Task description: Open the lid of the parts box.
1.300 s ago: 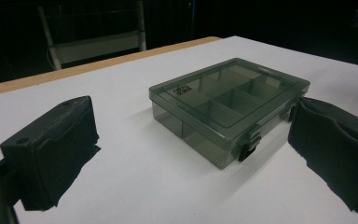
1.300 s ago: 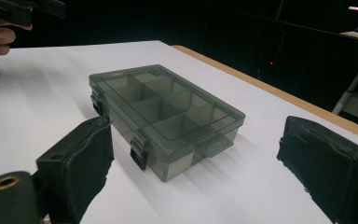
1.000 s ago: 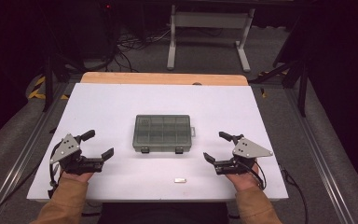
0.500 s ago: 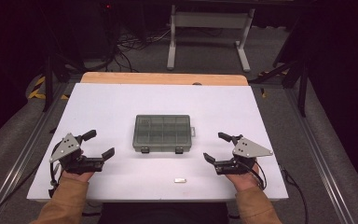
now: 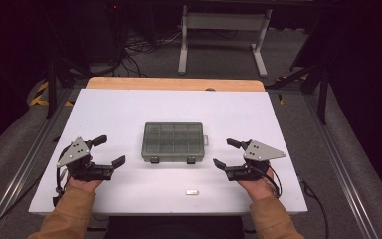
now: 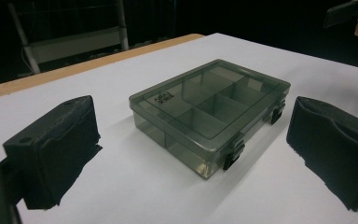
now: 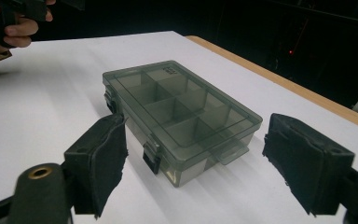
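Left gripper (image 5: 110, 151) sits near the front-left of the table with its jaws spread wide and nothing between them, held from below by a hand (image 5: 83, 183) in a tan sleeve; the grey three-cornered plate is on top and a cable trails off toward the table edge; right gripper (image 5: 227, 153) is pretty much the mirror of it on the front-right, jaws also gaping apart and empty, its hand (image 5: 255, 186) coming up from the bottom edge. Both are aimed inward at a smoky translucent compartment box (image 5: 173, 142) that lies flat in the middle of the white tabletop (image 5: 129, 107), well apart from either tool; lid is closed, and you can see two black latches on its near side plus a small tab sticking out on the right end; in the left gripper view the box (image 6: 209, 112) shows its divider walls through the lid and some small lettering I can't read; the compartments look empty as far as I can tell in the right gripper view. Closer to the person, front-center and a bit right, there's a small pale rectangular piece (image 5: 192, 191) lying on its own, too small to say what it is; a strip of wooden edge (image 5: 174, 83) runs along the far side of the white top.
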A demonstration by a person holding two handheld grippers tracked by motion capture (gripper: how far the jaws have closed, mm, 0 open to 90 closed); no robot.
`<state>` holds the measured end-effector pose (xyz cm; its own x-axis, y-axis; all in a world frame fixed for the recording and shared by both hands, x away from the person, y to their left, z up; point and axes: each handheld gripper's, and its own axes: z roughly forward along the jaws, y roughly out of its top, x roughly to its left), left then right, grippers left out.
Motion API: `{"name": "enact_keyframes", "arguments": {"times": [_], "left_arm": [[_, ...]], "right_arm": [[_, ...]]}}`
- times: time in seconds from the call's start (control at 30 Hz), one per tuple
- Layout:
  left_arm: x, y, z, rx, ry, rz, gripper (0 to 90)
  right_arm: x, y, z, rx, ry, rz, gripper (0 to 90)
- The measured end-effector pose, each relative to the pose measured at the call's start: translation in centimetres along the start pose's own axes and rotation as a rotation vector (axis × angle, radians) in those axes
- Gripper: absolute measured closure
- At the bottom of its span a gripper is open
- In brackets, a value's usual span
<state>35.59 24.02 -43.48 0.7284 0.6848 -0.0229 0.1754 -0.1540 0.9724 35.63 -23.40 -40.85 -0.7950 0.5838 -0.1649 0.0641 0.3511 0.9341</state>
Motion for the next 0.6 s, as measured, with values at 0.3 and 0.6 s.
{"name": "enact_keyframes", "arguments": {"times": [0.3, 0.6], "left_arm": [[0.5, 1.1, 1.2, 0.035, -0.003, 0.003, 4.8], [1.0, 1.8, 2.4, 0.082, -0.030, 0.016, 5.2]], "right_arm": [[-0.4, 0.9, 1.2, 0.029, 0.021, -0.001, 21.0], [-1.0, 1.5, 2.5, 0.057, 0.037, 0.010, 20.9]]}}
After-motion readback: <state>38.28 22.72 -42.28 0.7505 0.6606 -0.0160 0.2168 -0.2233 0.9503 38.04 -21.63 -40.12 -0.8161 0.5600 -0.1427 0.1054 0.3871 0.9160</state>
